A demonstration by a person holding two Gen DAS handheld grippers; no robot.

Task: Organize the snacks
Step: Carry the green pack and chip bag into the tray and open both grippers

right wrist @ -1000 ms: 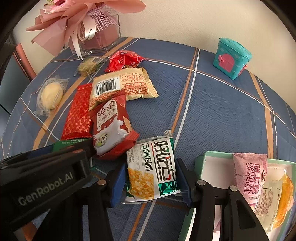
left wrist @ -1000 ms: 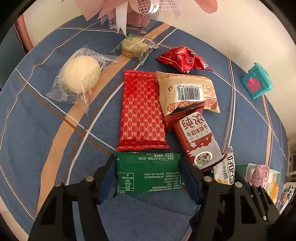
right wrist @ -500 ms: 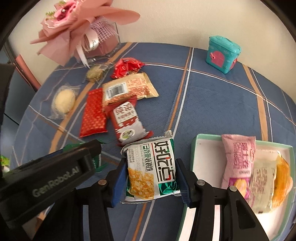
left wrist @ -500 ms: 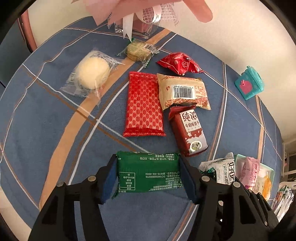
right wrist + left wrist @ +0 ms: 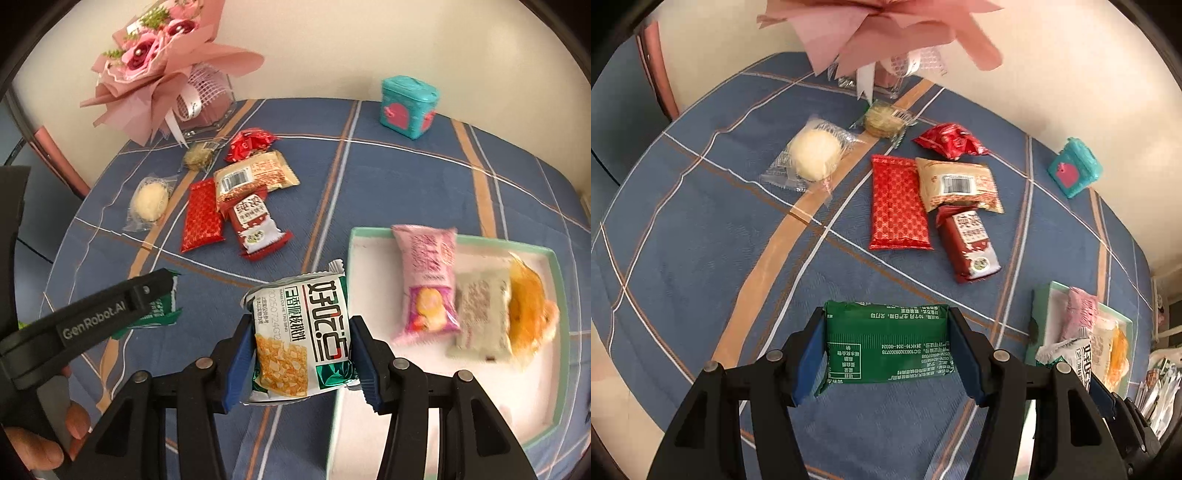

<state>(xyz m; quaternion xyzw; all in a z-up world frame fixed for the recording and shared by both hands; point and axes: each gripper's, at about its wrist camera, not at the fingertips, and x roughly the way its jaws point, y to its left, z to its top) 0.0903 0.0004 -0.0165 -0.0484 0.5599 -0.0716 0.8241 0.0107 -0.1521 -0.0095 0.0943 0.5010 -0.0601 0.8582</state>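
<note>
Both grippers are carrying snacks clear of the tablecloth toward the tray [image 5: 554, 280] at near right: left gripper [image 5: 886, 347] clamping the green packet [image 5: 886, 343], right gripper [image 5: 301, 343] pinching the white-and-green cracker pack [image 5: 303, 332].

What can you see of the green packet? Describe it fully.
The green packet is a flat, glossy plastic wrapper printed with white text and a small table. It is clamped by its two short ends between the blue pads of the left hand-held gripper, lifted above the blue cloth, back side facing the camera.
</note>
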